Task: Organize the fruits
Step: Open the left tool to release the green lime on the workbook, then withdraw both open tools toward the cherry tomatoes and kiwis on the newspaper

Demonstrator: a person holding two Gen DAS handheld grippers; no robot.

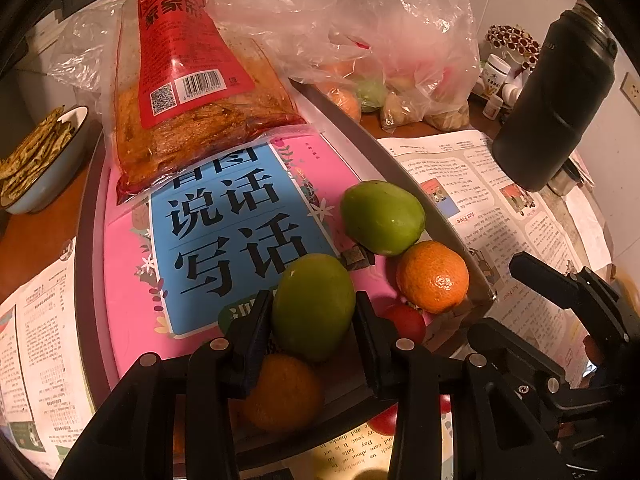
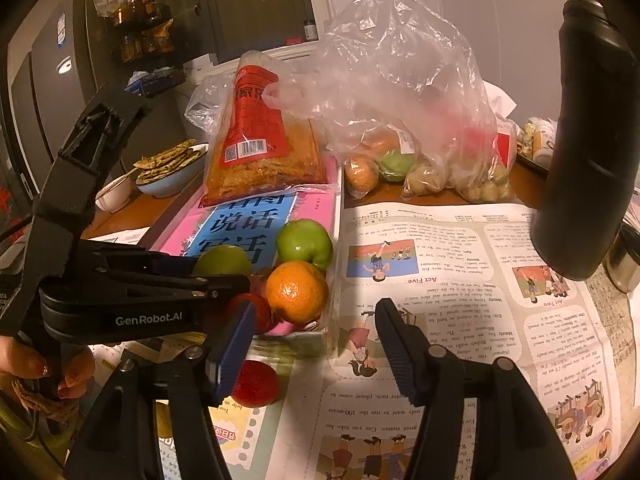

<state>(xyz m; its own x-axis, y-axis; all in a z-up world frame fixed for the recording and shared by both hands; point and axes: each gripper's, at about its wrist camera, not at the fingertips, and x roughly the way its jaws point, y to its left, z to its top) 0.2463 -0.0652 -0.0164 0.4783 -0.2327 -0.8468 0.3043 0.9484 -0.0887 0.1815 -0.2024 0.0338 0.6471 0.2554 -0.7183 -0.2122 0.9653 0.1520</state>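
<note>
My left gripper [image 1: 313, 322] pinches the green fruit [image 1: 314, 306] at lower centre of its view, while my right gripper [image 2: 316, 344], spread and empty, hovers just right of the red fruit [image 2: 256, 384].

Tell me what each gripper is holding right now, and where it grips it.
The left gripper clamps a green fruit across its sides, above the tray. The right gripper is open and holds nothing, over the newspaper.

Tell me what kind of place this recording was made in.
Most likely a home kitchen or dining corner: a refrigerator stands behind, a bowl of flatbread sits on the table, and a plastic bag of produce lies beside an opened newspaper.
</note>
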